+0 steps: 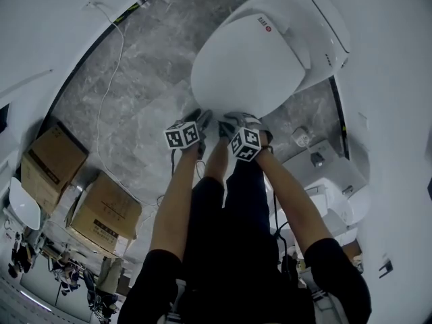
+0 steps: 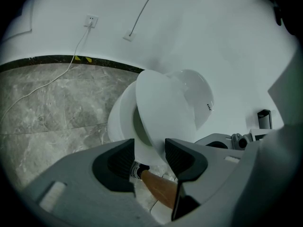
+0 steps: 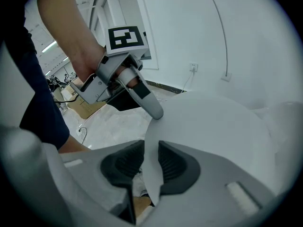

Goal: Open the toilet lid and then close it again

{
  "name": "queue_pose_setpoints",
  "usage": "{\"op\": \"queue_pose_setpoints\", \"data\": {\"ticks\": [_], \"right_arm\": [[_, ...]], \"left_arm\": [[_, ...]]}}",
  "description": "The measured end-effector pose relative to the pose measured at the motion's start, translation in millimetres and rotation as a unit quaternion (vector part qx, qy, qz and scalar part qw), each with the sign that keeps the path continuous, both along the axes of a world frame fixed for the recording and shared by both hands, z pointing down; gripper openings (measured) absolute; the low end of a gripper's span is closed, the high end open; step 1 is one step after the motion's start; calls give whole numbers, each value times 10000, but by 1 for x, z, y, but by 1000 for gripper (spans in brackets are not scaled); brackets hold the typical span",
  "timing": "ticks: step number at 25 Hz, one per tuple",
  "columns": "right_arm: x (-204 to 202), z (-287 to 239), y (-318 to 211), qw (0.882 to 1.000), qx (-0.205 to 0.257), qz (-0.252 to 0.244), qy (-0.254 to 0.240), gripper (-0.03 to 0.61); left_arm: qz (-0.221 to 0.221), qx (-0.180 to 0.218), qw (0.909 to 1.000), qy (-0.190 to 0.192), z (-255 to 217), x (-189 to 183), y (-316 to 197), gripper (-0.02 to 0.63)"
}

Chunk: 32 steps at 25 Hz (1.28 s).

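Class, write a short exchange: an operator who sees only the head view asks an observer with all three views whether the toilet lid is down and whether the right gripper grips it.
Operator: In the head view the left gripper and the right gripper sit at the front of the toilet lid. Is it fully down?
Observer: No. The left gripper view shows it tilted up, with a gap above the seat.
Operator: Does the right gripper grip it?
Observer: Yes. Its own view shows the jaws closed on the lid's front edge.
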State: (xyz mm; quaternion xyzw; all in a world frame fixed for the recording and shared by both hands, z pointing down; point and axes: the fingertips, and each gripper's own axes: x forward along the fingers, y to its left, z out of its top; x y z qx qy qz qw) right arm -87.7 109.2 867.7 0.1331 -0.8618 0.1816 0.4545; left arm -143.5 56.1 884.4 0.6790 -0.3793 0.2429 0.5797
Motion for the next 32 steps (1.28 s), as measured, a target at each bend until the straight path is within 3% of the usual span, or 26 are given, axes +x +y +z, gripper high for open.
{"op": "queue_pose_setpoints", "data": {"ticks": [9,21,32], "right_arm": [[-3,28,3,9999,-119,18,26,100],[-5,60,3,9996,-265,-86,12,98],[-6,76,-1,9981,-585,195,71,80]], "left_arm": [[-46,-177,9997,-141,32,-6,7,195],[283,-269,9989,-270,67,-7,7,195],[381,-374,9977,-418,83,-7,5,195]]}}
